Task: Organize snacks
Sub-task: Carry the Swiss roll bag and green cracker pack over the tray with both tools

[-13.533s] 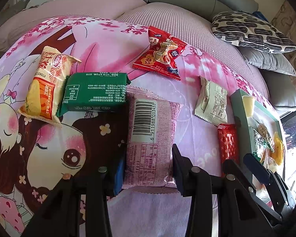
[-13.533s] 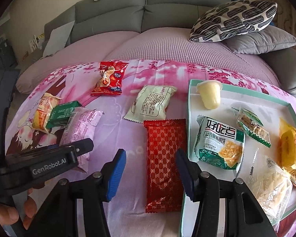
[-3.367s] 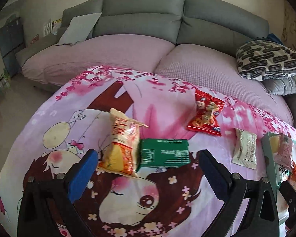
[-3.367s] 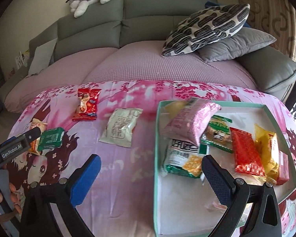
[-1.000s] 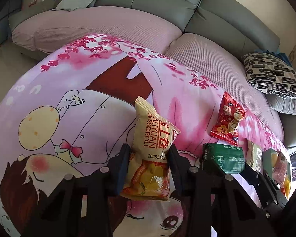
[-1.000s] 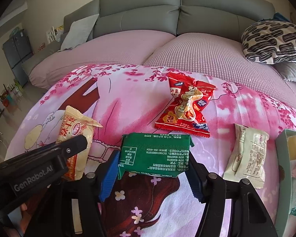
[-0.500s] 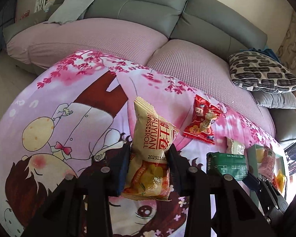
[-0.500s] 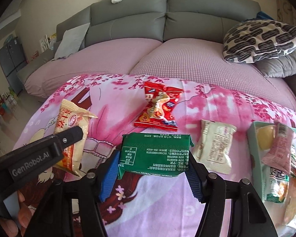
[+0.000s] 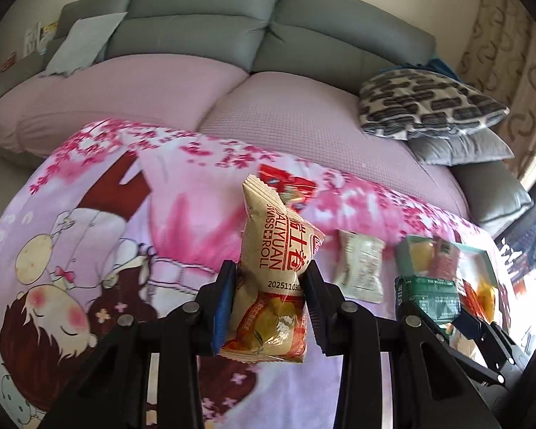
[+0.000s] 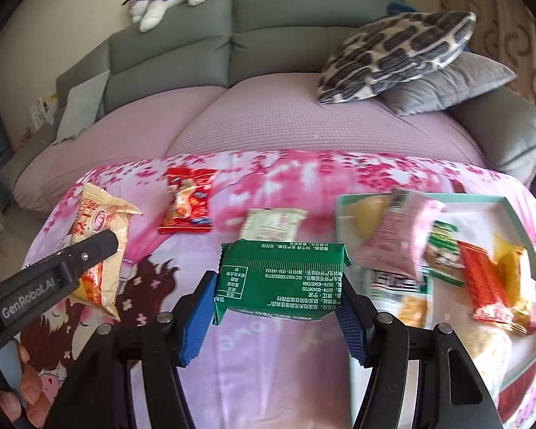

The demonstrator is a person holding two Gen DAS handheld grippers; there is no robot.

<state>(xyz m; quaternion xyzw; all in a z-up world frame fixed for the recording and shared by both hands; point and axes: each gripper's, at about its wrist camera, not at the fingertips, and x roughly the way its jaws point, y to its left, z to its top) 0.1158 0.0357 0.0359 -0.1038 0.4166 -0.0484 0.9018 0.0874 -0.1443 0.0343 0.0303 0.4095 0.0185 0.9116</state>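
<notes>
At the frame centre of each wrist view, the left gripper (image 9: 269, 302) pinches a light, puffy yellow packet (image 9: 271, 279) at its waist, and the right gripper (image 10: 278, 307) clamps the firmer green packet (image 10: 282, 277) endwise, tray (image 10: 518, 211) at right.

Both wrist cameras looked forward along their fingers from just above the blanket (image 9: 89, 214) toward the sofa (image 10: 268, 28); both framed the tray (image 10: 518, 207) at right.

Two packets (image 10: 185, 202) (image 10: 271, 223) lie side by side on the blanket (image 10: 286, 350), tray (image 10: 518, 214) of snacks right, sofa (image 10: 232, 53) behind
</notes>
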